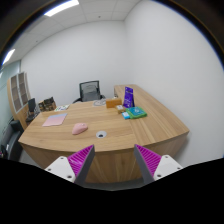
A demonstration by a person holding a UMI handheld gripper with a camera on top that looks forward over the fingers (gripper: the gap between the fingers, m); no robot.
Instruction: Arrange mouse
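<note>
Claw (113,158) hangs with its purple pads (82,157) wide apart, holding nothing, short of the desk (100,145). Beyond the fingers, the pink mouse (79,128) lies on the desk, near a round grommet (101,133). A pink mat (54,119) sits farther left; books (133,112) lie right; a chair (91,90) stands behind.

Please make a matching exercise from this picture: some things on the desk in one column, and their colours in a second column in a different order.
Things:
1. mouse
2. mat
3. book
4. upright box

Colours:
A. green
B. purple
C. pink, small and rounded
D. pale pink, flat

Pairs: 1-C, 2-D, 3-A, 4-B.

The gripper is open, short of the wooden desk, holding nothing.
</note>
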